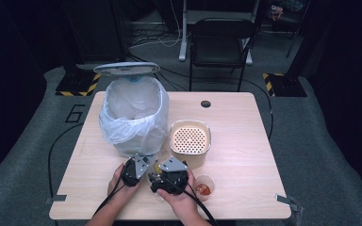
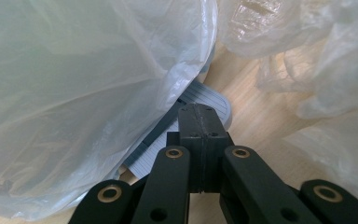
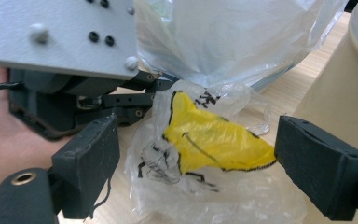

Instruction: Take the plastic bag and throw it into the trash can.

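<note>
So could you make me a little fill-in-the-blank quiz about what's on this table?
1. The bin is lined with a clear plastic ____.
2. The left gripper has its jaws ____, pressing on the bin's pedal.
3. The crumpled wrapper between the right gripper jaws has a ____ print.
4. The small cup holds something ____.

Missing words: bag; shut; yellow; red

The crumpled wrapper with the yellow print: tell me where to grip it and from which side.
Grip the crumpled wrapper across its yellow printed middle, probably coming level from the person's side as the right gripper does now, its open jaws flanking it. It lies low and loose on the table, hemmed by the bin bag behind and the cream container beside it.
</note>
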Demonstrator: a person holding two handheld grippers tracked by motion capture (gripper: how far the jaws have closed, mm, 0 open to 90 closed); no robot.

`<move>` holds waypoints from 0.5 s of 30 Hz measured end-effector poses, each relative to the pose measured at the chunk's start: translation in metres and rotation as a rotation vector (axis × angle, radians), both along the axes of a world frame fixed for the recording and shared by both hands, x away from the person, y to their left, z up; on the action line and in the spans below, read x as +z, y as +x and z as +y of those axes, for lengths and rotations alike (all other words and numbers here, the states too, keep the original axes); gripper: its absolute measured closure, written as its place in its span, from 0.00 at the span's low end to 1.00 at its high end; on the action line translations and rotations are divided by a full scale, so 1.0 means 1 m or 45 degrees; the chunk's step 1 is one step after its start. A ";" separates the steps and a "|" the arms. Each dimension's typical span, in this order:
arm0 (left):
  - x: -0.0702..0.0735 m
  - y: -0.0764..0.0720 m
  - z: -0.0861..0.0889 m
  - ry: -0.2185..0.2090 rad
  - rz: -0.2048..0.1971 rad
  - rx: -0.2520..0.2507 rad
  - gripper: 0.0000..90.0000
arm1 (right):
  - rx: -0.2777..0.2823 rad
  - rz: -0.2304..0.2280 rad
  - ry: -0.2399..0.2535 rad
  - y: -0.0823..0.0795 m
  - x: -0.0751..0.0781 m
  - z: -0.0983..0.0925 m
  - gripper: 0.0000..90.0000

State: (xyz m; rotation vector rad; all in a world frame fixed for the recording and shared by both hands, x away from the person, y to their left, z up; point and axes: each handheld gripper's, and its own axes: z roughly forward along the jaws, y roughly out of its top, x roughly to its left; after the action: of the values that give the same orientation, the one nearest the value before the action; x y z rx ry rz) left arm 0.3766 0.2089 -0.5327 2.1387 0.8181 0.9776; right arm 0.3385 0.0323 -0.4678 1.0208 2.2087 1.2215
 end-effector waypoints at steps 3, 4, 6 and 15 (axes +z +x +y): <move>0.000 0.000 0.000 0.000 0.000 -0.001 1.00 | -0.006 0.020 -0.003 0.004 -0.002 0.003 0.15; 0.000 0.000 0.000 -0.003 0.000 0.000 1.00 | 0.002 0.016 -0.021 0.005 -0.003 0.004 0.14; 0.000 0.000 0.000 -0.005 0.001 0.000 1.00 | 0.000 0.035 -0.029 0.007 -0.007 0.007 0.14; 0.000 0.000 0.000 -0.002 0.001 -0.002 1.00 | -0.011 0.097 -0.044 0.012 -0.021 0.011 0.13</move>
State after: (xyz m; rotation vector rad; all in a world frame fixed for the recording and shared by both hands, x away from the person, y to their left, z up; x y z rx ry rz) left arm 0.3766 0.2088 -0.5328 2.1382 0.8176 0.9751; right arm 0.3503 0.0434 -0.4888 1.0789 2.2727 1.1549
